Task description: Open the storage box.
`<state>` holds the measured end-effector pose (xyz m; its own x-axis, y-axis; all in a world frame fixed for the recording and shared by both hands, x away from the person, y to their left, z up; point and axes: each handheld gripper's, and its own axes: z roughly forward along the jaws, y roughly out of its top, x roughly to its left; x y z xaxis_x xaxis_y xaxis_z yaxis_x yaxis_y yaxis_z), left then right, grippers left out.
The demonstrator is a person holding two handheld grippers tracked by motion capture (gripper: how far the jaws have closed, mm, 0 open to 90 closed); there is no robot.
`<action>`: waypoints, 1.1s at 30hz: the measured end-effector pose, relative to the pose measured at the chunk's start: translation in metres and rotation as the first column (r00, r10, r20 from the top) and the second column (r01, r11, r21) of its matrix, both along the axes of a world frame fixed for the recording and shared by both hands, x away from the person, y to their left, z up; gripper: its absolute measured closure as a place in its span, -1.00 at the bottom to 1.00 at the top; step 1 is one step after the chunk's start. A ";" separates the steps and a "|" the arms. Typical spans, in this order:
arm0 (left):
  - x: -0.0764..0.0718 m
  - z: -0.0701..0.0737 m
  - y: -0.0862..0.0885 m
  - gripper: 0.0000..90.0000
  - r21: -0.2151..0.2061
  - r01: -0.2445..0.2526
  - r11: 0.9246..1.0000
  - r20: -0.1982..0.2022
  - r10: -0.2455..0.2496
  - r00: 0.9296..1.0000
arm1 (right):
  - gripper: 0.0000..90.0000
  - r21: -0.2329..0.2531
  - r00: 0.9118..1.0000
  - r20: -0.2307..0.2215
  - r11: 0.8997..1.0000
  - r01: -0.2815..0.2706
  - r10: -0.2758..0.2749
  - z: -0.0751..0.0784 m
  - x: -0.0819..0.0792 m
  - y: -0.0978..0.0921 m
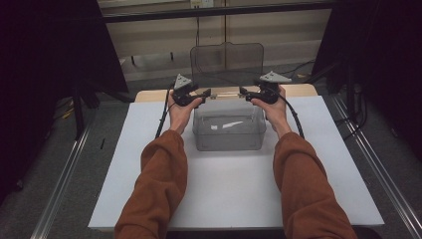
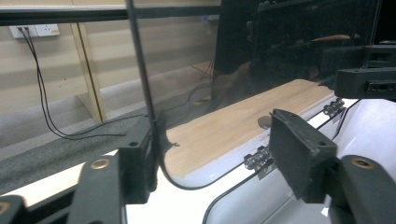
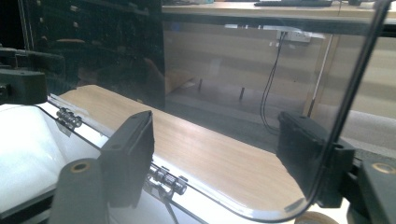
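Standing upright at 12 o'clock of the clear plastic box [image 1: 228, 132], see-through smoky lid [image 1: 227, 63] with rounded corners, hinged along the far rim; two small clear hinges [image 2: 257, 157] joining lid and box, seen close in both gripper views [image 3: 166, 178]; dark thin edge of the lid [image 2: 140, 70] running up past the left gripper's jaw, and the same kind of edge [image 3: 355, 84] curving up past the right gripper's jaw. Sitting near the middle of the white board [image 1: 229, 194], toward its 12 o'clock side, with a strip of wooden table [image 1: 298, 89] just beyond; inside the box, only pale glints on the bottom, contents hard to tell. Held at 10 o'clock of the box, left gripper [image 1: 202, 94], jaws spread wide with the lid's lower corner between them, one pad just beside the edge, whether touching cannot be told; held at 2 o'clock, right gripper [image 1: 247, 92], jaws likewise parted around the opposite lower corner, not clamped. Reaching in from 6 o'clock, two forearms in rust-brown sleeves [image 1: 159, 184].
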<state>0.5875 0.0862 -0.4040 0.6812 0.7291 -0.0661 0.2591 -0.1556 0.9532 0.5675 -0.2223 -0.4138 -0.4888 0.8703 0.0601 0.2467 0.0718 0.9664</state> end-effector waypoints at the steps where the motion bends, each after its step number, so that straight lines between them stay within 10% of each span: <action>1: 0.000 0.000 0.000 -0.20 0.000 0.000 1.000 0.000 0.000 1.000 | -0.42 -0.004 1.000 -0.003 1.000 -0.001 0.001 0.000 0.000 0.000; 33: 0.004 -0.005 -0.007 -0.56 0.031 0.010 0.999 -0.015 -0.010 1.000 | -0.55 -0.034 0.998 -0.058 0.999 -0.001 0.000 0.000 0.006 0.003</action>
